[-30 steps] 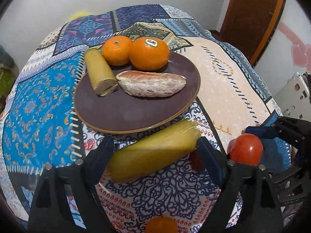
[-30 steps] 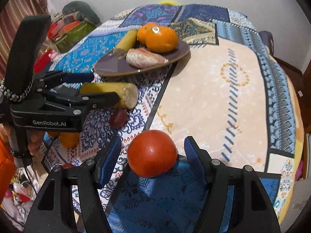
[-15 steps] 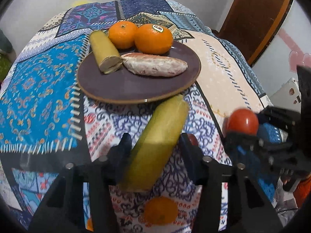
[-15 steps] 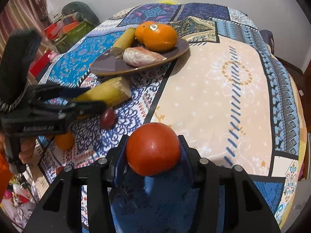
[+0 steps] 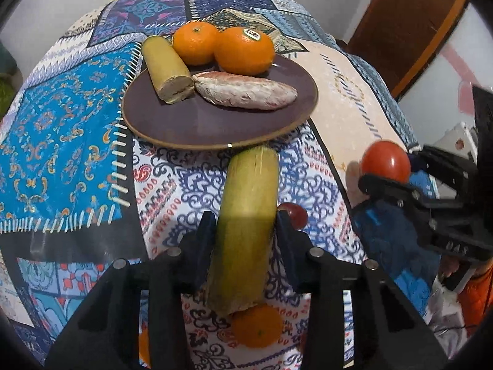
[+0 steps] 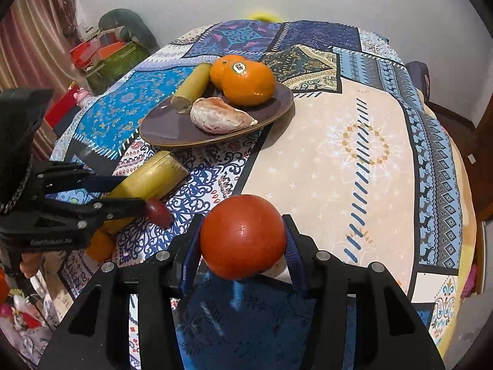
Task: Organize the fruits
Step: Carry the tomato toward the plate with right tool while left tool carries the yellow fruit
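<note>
My left gripper (image 5: 245,228) is shut on a yellow-green sugarcane piece (image 5: 246,215), held lengthwise above the cloth just short of the brown plate (image 5: 197,126). It also shows in the right wrist view (image 6: 148,182). My right gripper (image 6: 243,243) is shut on a red tomato (image 6: 243,236), lifted off the cloth; it appears at the right of the left wrist view (image 5: 386,162). The plate (image 6: 166,129) holds two oranges (image 5: 243,51), another sugarcane piece (image 5: 168,67) and a peeled pinkish fruit segment (image 5: 246,94).
A small dark red fruit (image 5: 295,212) lies on the patterned cloth (image 5: 61,129) beside the left gripper. An orange (image 5: 257,325) lies below the held sugarcane near the table's front edge. A brown door (image 5: 406,27) stands at the back right. Clutter (image 6: 104,52) sits left of the table.
Both grippers closed on their fruit and lifted it. The sugarcane turned from lying crosswise to pointing at the plate. The tomato rose off the cloth.
</note>
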A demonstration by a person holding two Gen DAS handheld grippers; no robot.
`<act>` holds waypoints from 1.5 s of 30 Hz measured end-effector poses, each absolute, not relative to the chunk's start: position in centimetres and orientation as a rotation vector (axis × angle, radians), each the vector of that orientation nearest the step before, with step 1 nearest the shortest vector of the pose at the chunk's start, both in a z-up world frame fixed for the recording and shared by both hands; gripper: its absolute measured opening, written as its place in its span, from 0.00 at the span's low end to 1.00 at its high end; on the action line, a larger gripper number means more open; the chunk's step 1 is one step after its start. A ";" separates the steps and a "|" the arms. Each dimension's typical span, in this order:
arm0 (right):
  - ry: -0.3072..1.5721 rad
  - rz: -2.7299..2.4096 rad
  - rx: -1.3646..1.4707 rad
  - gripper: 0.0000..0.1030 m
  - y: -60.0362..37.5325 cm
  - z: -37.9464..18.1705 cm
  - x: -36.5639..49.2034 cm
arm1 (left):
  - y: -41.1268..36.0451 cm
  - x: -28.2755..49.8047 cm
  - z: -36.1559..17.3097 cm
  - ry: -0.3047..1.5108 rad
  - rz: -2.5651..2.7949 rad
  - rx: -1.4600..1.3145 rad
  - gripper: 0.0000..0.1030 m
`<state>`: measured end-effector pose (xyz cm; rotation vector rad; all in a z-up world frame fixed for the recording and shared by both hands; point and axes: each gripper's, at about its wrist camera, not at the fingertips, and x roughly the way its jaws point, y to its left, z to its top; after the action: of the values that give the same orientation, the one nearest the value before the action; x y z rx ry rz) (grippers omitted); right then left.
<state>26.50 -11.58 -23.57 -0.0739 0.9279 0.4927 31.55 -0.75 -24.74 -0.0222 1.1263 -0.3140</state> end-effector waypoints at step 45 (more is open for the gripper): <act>0.756 0.509 -0.044 0.44 -9.6 -17.4 26.7 | 2.1 28.4 -15.5 0.815 -0.239 -0.086 0.36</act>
<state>26.70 -9.64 -17.38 -0.0439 0.7556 0.5091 28.42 2.12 -15.53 -0.0863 0.8151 -0.2394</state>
